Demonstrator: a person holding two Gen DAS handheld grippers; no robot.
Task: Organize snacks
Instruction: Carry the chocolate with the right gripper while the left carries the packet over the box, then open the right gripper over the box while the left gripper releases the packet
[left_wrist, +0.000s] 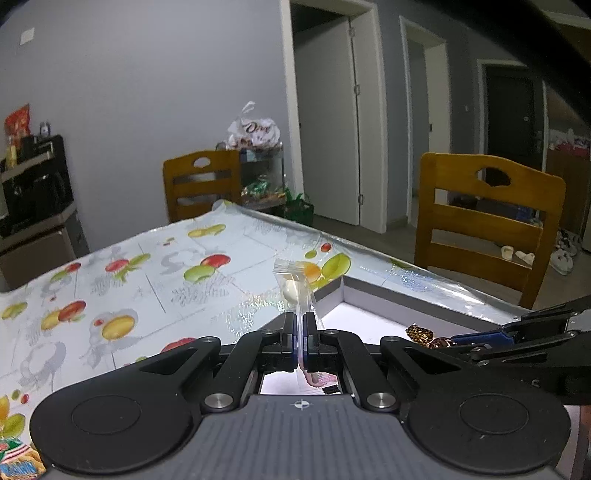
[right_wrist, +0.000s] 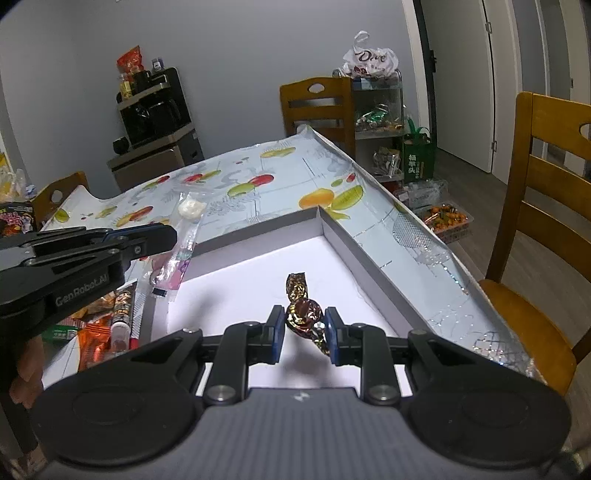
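My left gripper (left_wrist: 300, 325) is shut on a clear snack packet (left_wrist: 295, 286) with a white candy in its top, held upright above the near left edge of a white shallow box (left_wrist: 373, 317). The packet also shows in the right wrist view (right_wrist: 186, 236), beside the left gripper's fingers (right_wrist: 147, 236). My right gripper (right_wrist: 304, 321) is shut on a brown and gold foil-wrapped candy (right_wrist: 303, 310), held over the white floor of the box (right_wrist: 251, 273). The same candy shows at the right in the left wrist view (left_wrist: 424, 334).
The table (right_wrist: 280, 177) has a fruit-print cover. Several loose snack packets (right_wrist: 107, 325) lie left of the box. A wooden chair (right_wrist: 546, 192) stands at the table's right side, another chair (right_wrist: 317, 103) at its far end. A shelf with snack bags (right_wrist: 376, 92) stands behind.
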